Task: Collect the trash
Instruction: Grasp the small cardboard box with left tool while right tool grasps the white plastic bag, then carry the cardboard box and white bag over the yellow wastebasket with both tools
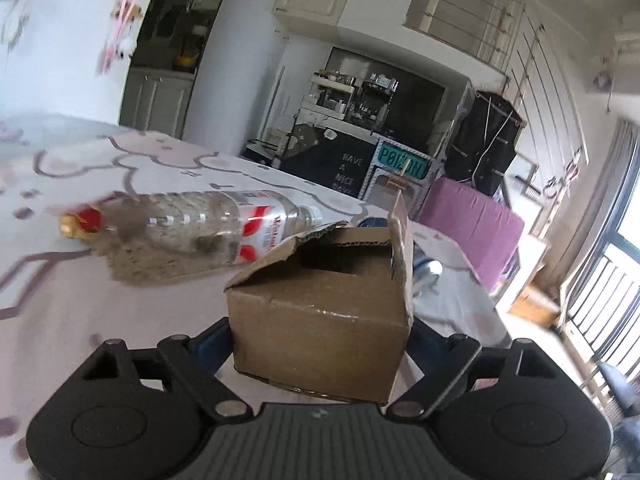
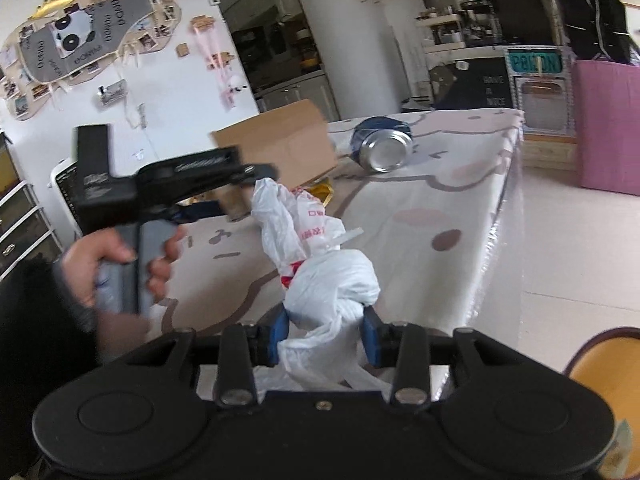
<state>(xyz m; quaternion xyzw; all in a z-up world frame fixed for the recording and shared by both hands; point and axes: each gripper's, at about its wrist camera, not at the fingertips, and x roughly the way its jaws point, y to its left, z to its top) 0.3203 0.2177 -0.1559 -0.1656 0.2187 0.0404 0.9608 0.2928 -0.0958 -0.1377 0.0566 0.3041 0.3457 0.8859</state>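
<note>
My left gripper (image 1: 320,340) is shut on a small brown cardboard box (image 1: 320,320) with open flaps, held above the table. A clear plastic bottle (image 1: 208,228) with a red-and-white label lies on its side behind the box. My right gripper (image 2: 324,332) is shut on a white plastic bag (image 2: 316,256) with red print, held over the table. In the right wrist view the left gripper's body (image 2: 160,188) and the hand holding it are at the left, with the box (image 2: 280,140) beyond. A blue metal can (image 2: 384,148) lies on its side at the table's far end.
The table (image 2: 440,208) has a pale cloth with a cartoon pattern; its right edge drops to a tiled floor. A gold wrapper (image 2: 320,192) lies near the box. A yellow chair (image 2: 604,380) stands at the lower right. A pink box (image 2: 608,120) stands beyond.
</note>
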